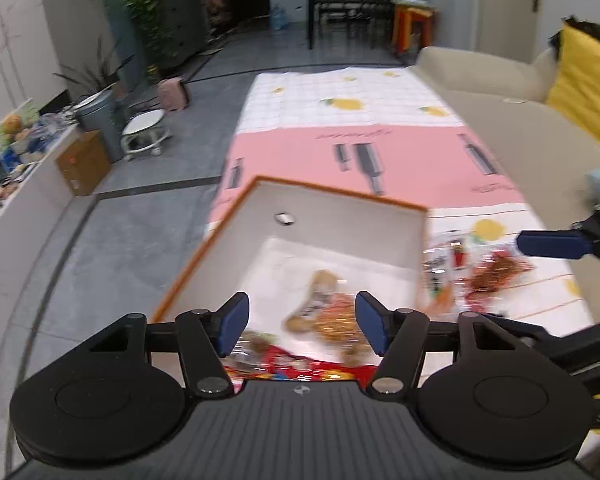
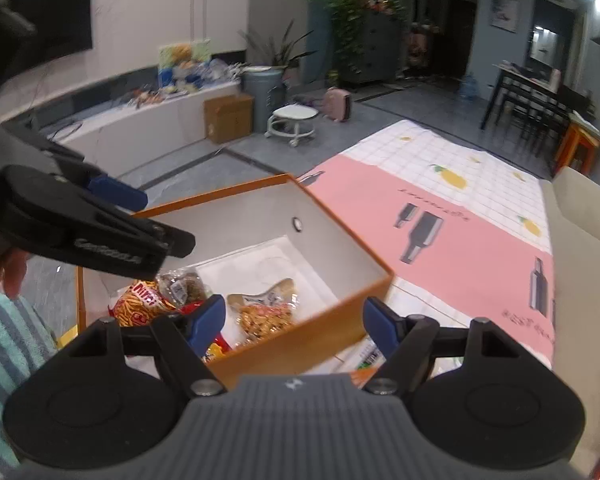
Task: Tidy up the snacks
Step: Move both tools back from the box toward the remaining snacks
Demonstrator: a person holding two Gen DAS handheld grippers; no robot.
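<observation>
Snacks are lying inside an orange-edged cardboard box with white inner walls, which is sitting on a pink and white patterned cloth spread over the surface. In the right wrist view, a red bag of stick-shaped crisps is resting against the box's near-left corner, a clear packet of dark nuggets is leaning just beside it, and a clear packet of golden crunchy pieces is lying toward the middle of the white floor. The left gripper is hanging above the box's near end, its blue-padded fingers standing well apart with nothing pressed between them; the packets are showing through the gap, blurred. The right gripper is hovering over the box's near wall, its blue pads also spread wide and gripping nothing. More wrapped snacks are lying on the cloth just outside the box's right wall, a reddish one among them, though blur is hiding the details. From the right wrist camera, the left gripper is appearing as a dark shape at the left, above a striped sleeve. A beige sofa with a yellow cushion is bordering the cloth on the right.
</observation>
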